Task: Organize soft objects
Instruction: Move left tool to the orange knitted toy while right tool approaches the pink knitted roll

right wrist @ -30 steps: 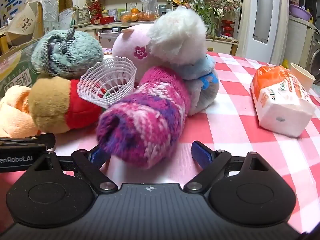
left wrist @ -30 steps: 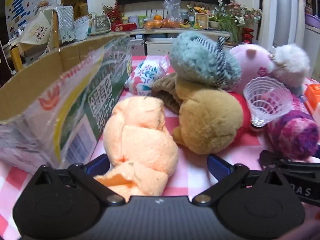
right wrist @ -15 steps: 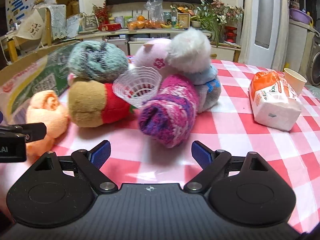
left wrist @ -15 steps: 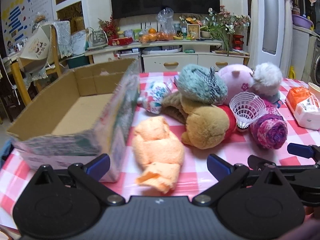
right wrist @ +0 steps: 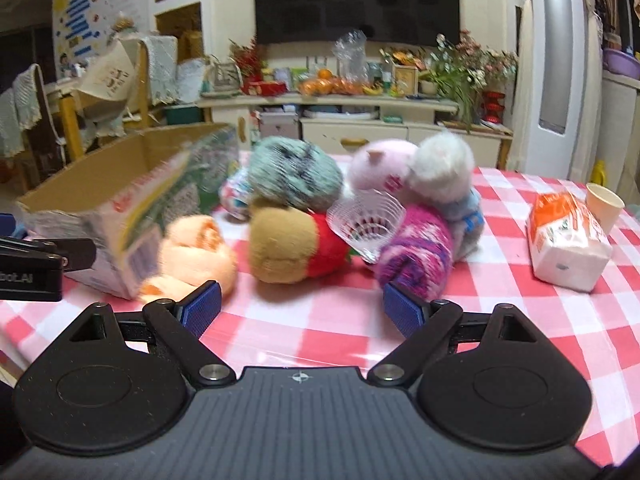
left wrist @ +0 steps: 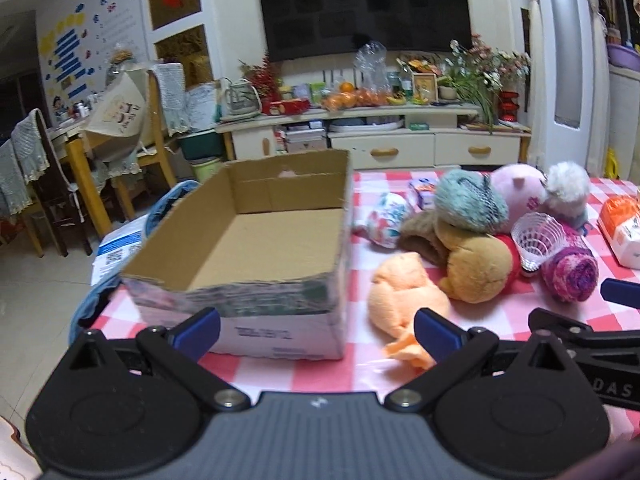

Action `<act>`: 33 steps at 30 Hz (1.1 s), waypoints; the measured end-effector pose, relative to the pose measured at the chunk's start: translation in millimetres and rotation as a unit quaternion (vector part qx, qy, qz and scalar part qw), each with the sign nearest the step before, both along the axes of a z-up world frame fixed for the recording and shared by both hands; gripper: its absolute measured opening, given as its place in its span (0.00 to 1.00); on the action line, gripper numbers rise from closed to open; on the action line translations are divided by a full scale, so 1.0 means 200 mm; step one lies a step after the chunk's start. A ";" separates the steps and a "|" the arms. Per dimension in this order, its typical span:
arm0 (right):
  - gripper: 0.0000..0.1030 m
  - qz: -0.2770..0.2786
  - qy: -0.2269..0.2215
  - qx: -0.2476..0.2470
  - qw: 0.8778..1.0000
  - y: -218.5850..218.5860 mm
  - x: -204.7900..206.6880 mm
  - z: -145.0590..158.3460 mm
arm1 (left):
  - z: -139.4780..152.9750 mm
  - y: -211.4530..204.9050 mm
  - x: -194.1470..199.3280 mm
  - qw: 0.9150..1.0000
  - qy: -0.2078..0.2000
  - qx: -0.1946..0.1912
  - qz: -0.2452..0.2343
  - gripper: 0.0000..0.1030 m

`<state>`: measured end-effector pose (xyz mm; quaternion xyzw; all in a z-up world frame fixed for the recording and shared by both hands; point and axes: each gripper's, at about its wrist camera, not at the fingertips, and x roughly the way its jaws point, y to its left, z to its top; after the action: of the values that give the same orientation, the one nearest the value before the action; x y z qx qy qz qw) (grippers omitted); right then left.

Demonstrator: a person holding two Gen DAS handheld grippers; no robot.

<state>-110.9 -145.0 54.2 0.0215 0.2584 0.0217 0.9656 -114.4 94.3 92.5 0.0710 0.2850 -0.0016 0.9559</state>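
Two grippers hang spread and empty above the near edge of the checked table [right wrist: 520, 320]; the left gripper [left wrist: 316, 330] has its blue pads wide apart with nothing between them, and the right gripper [right wrist: 300, 312] is parted likewise, holding nothing; the cardboard box [left wrist: 240, 320] stands bare inside, so none of the sorting looks done yet; the soft things lie heaped to the right of the box, and the closest is the orange plush [left wrist: 404, 292], just beside the box's right wall; it lies ahead and to the right of the left gripper, its right pad partly covering the toy's near tip; its long axis runs roughly away from the camera, so a side-to-side closing would meet its narrow width; from the right gripper it sits off to the left [right wrist: 196, 256], while the purple knit roll [right wrist: 416, 256] lies ahead of that gripper's right pad; by my judgement the left hand is nearer the orange toy and the box.
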 end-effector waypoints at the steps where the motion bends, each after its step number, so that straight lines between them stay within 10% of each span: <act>1: 1.00 0.004 -0.003 0.000 1.000 0.01 -0.01 0.00 | 0.01 0.02 -0.01 1.000 -0.003 -0.001 0.003 0.99; 33: 1.00 0.062 -0.068 -0.032 0.995 0.03 -0.12 0.07 | 0.05 0.20 -0.08 0.999 -0.029 -0.011 0.031 0.99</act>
<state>-134.5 -139.7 68.4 -0.0272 0.1938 0.0751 0.9778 -130.0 133.7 101.8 0.0515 0.2588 0.0274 0.9642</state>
